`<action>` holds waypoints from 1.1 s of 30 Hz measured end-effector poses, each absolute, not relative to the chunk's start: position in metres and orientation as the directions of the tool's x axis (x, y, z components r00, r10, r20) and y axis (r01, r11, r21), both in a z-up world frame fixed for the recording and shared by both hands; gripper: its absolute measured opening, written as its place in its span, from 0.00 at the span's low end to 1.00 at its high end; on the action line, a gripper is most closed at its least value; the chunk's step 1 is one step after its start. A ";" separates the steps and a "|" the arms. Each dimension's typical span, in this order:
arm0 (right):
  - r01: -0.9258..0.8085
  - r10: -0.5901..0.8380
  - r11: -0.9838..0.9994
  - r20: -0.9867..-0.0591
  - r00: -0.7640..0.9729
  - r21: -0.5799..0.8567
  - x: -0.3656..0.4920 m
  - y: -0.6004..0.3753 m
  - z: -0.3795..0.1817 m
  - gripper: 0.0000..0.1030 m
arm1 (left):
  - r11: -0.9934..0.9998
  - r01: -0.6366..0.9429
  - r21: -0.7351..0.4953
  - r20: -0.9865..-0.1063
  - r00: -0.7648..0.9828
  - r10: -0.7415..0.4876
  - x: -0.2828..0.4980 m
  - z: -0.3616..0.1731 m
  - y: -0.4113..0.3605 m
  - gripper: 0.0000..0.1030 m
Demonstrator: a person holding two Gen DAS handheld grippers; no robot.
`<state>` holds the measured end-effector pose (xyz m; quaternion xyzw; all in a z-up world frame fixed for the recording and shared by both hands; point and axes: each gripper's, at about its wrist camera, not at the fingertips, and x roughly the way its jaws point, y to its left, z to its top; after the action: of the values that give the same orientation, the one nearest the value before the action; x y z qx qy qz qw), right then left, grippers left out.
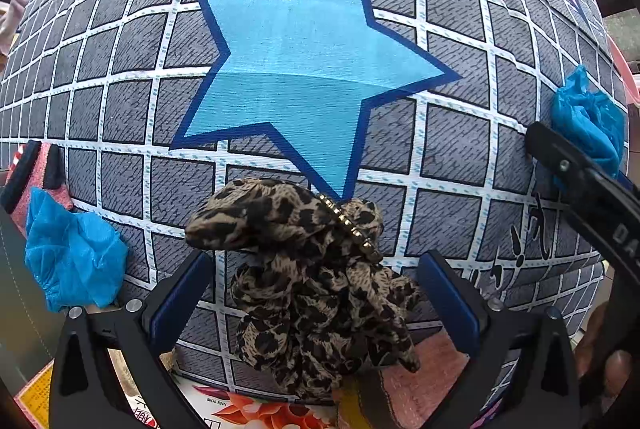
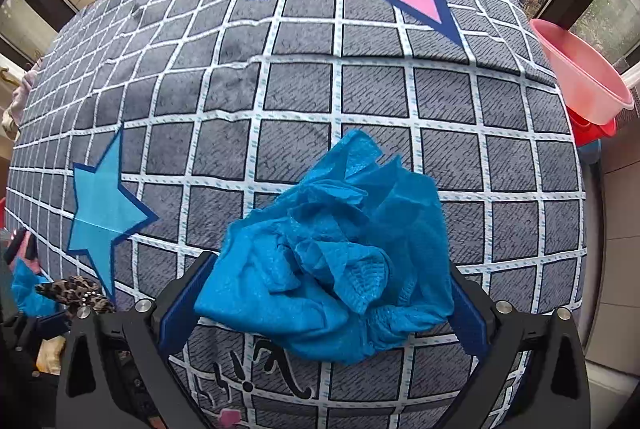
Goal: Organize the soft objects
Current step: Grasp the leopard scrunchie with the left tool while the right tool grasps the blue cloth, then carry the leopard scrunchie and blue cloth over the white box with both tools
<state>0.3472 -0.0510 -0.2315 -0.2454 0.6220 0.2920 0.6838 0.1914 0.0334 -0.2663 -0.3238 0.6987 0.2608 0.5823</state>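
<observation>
A leopard-print scrunchie [image 1: 316, 281] with a studded band lies on the grey grid bedcover [image 1: 452, 145], just below a blue star print. My left gripper [image 1: 314, 263] is open, its fingers standing either side of the scrunchie with small gaps. A crumpled blue disposable cover [image 2: 328, 269] fills the space between the fingers of my right gripper [image 2: 332, 271]. That gripper is spread wide and open, and the cover brushes both pads. In the left wrist view the same blue cover [image 1: 588, 117] sits at the tip of the right gripper's finger [image 1: 576, 181]. The scrunchie [image 2: 76, 293] also shows at the right wrist view's lower left.
A second blue cover [image 1: 72, 249] and a pink sock with dark trim [image 1: 32, 173] lie at the cover's left edge. A pink cloth [image 1: 420, 385] and a magazine [image 1: 260, 409] lie below the scrunchie. A pink basin [image 2: 580, 77] stands at the right, with windows behind.
</observation>
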 end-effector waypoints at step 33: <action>-0.593 0.270 0.763 -0.960 -0.069 0.258 0.301 -0.120 -0.144 0.43 | 0.846 -0.525 -0.093 -0.995 0.066 -0.068 0.190 -0.150 0.012 0.23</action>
<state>0.3005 -0.1199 -0.1435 -0.1229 0.6566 0.3217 0.6710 0.1898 0.0117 -0.1505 -0.2237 0.6634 0.1644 0.6949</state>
